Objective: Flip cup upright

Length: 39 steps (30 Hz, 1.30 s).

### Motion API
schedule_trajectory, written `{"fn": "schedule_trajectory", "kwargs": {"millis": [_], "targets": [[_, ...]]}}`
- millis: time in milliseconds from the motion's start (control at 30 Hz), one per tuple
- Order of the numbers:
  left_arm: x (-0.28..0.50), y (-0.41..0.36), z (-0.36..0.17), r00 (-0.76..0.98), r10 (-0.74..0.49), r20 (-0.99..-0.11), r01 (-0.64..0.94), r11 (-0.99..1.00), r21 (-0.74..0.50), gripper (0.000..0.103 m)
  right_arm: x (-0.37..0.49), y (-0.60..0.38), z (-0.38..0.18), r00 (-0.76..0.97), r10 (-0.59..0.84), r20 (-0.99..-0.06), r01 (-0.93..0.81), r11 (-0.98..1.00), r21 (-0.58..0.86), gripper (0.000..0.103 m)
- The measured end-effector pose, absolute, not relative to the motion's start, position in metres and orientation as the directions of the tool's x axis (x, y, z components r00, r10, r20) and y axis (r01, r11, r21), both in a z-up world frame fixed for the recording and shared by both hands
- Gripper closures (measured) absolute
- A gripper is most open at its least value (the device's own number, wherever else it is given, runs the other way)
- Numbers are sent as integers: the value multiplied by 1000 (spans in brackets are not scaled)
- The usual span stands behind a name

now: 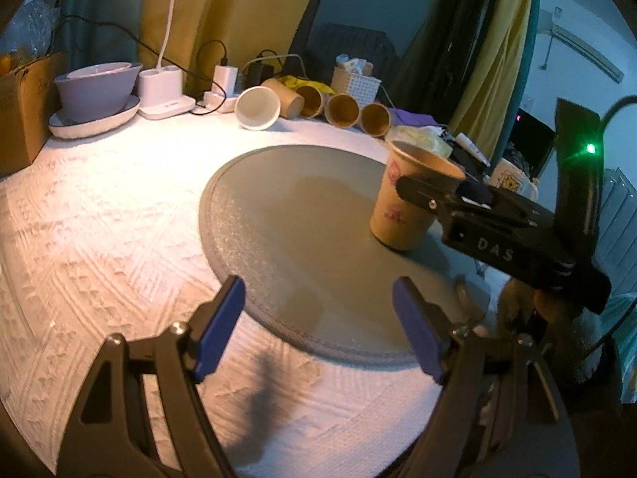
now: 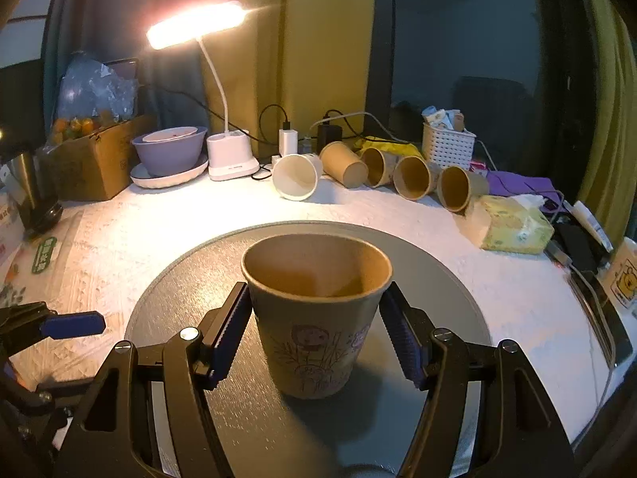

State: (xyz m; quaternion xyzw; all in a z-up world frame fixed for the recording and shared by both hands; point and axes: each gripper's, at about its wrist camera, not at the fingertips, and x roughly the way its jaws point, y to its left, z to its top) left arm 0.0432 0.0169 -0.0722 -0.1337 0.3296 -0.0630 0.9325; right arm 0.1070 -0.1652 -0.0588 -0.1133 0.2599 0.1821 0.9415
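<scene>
R gripper (image 2: 314, 330) brackets the paper cup (image 2: 316, 318) w/ pads at both sides just under the rim; contact unclear, can't tell if clamped or slack. Cup stands upright on round grey mat (image 2: 438, 275), mouth up. L gripper (image 1: 318, 326) spread wide, holding nothing, over mat's near edge. Bare mat ahead; beyond it, row of tipped cups (image 2: 398, 177).

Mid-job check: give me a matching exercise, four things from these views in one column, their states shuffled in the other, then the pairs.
1. paper cup
2. left hand-held gripper
3. white cup
4. desk lamp

a. lying on its side
b. lit
c. upright on the round grey mat, between the right hand-held gripper fingers
d. open, holding nothing

Pairs: 1-c, 2-d, 3-a, 4-b
</scene>
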Motion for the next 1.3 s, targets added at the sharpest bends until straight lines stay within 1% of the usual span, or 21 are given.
{"fn": "schedule_trajectory", "kwargs": {"millis": [433,733,1033,1300], "targets": [[42,9,-65,779,-192,-596,32,963,-268,25,86,-183,-57,787,273,-554,-369,927,-68,32],[36,1,-57,798,-190,-571,50,966,-252,23,62,-193,-51,779,245,-578,-335,941,-53,32],[28,-9,-46,818,-179,-546,67,974,-217,23,44,-202,-42,786,233,-572,-315,948,-47,32],[21,-18,-30,848,-178,-500,87,976,-201,23,31,-211,-31,796,224,-562,-301,952,-48,32]]}}
